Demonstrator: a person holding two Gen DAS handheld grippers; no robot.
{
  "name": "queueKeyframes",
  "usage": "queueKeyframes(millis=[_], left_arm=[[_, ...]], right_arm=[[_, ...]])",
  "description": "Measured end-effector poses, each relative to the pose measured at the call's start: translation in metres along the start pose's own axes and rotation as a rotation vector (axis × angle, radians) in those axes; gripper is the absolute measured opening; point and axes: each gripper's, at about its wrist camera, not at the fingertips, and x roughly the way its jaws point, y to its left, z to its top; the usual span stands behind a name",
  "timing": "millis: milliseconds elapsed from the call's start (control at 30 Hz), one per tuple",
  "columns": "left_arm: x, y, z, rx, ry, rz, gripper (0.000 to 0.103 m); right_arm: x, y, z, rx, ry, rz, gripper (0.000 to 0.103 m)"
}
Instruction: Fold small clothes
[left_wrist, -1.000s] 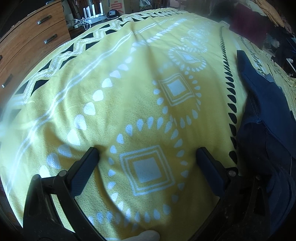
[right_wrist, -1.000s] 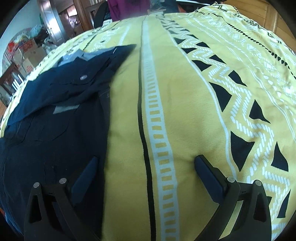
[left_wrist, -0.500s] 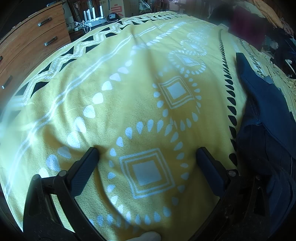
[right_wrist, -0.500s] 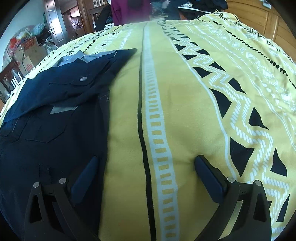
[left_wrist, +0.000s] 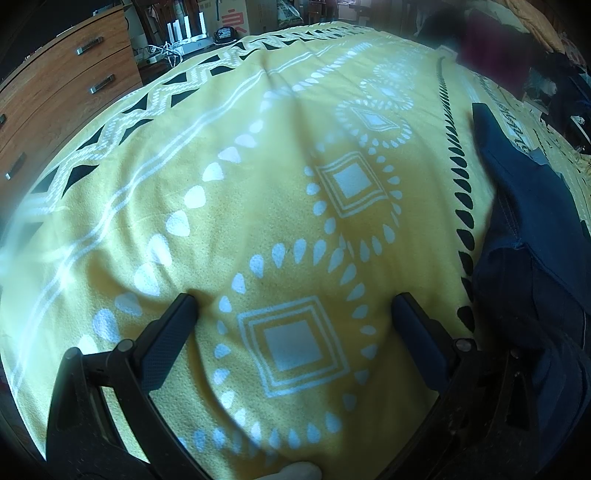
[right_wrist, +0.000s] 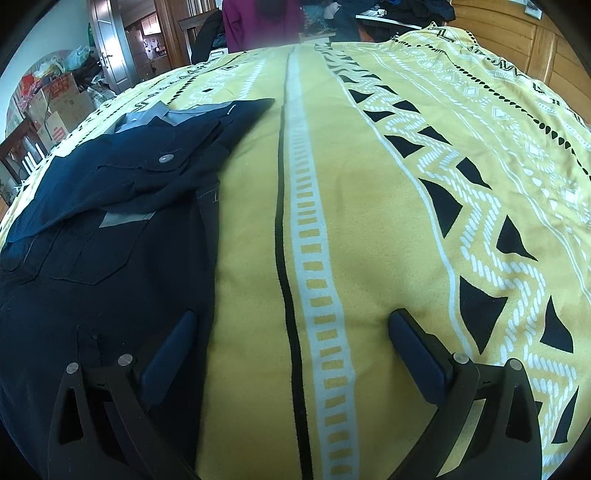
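At left of the right-wrist frame, the dark navy buttoned cloth shirt (right_wrist: 110, 229) lies partly folded (sleeve across); both jaws gape empty.

Dark navy shirt (right_wrist: 110, 229), one item. Laid out flat on a yellow patterned blanket (right_wrist: 369, 221), filling the left and lower left of the right wrist view. Grey collar lining is seen at the upper left; a round button and a chest pocket are shown. Partly folded: an upper layer is laid over the body.
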Motion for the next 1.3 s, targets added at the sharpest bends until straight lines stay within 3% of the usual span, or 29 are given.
queueKeyframes(millis=[300, 533, 800, 867, 967, 1067, 1200, 1300], left_arm=[[0.001, -0.001, 0.000, 0.002, 0.002, 0.006, 0.103], [-0.003, 0.000, 0.005, 0.001, 0.013, -0.013, 0.102], [-0.071, 0.045, 0.000, -0.098, -0.143, -0.154, 0.098], [-0.097, 0.053, -0.004, -0.081, -0.187, -0.189, 0.098], [-0.134, 0.055, -0.020, 0.027, -0.222, -0.243, 0.099], [-0.147, 0.057, -0.049, 0.104, -0.153, -0.382, 0.099], [-0.139, 0.050, -0.092, 0.182, -0.029, -0.479, 0.095], [-0.125, 0.041, -0.115, 0.232, 0.053, -0.516, 0.076]], right_arm=[[-0.001, -0.004, 0.004, 0.027, 0.007, 0.025, 0.103], [0.010, 0.001, 0.018, -0.014, 0.087, 0.016, 0.103], [0.001, 0.007, 0.021, -0.111, 0.134, 0.000, 0.103], [-0.010, 0.012, 0.019, -0.149, 0.129, -0.011, 0.099], [-0.037, 0.020, 0.013, -0.209, 0.114, -0.001, 0.098], [-0.075, 0.030, -0.004, -0.243, 0.095, 0.053, 0.098], [-0.122, 0.047, -0.039, -0.266, 0.110, 0.161, 0.097], [-0.140, 0.060, -0.071, -0.260, 0.163, 0.252, 0.085]])
